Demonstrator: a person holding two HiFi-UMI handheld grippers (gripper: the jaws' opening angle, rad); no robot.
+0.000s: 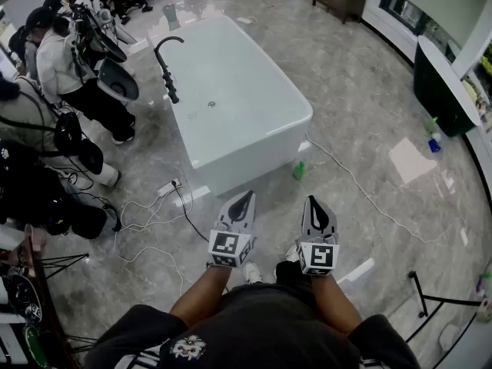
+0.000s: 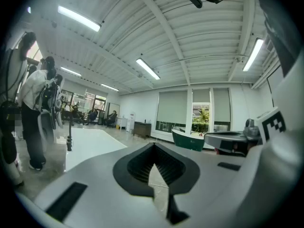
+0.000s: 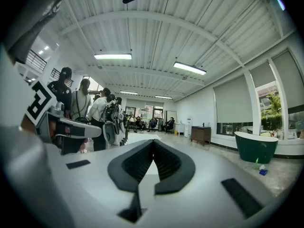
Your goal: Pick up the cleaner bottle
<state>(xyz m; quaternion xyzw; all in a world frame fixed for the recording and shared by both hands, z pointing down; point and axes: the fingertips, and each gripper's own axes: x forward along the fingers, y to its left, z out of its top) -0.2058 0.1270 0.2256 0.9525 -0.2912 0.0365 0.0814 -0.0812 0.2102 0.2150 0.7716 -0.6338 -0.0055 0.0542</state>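
Observation:
A small green cleaner bottle (image 1: 299, 171) stands on the grey floor against the near right corner of the white bathtub (image 1: 254, 129). My two grippers are held side by side at waist height, pointing level toward the tub, short of the bottle. The left gripper (image 1: 245, 197) (image 2: 154, 145) is shut and empty, to the bottle's near left. On the near right of the bottle, the right gripper (image 1: 313, 201) (image 3: 153, 141) is also shut with nothing in it. Neither gripper view shows this bottle.
Several people stand at the left (image 1: 61, 68). A black faucet (image 1: 165, 68) rises at the tub's left side. A power strip and cables (image 1: 169, 187) lie on the floor. A dark green tub (image 1: 442, 87) (image 3: 256, 147) sits far right with two bottles (image 1: 433, 135) beside it.

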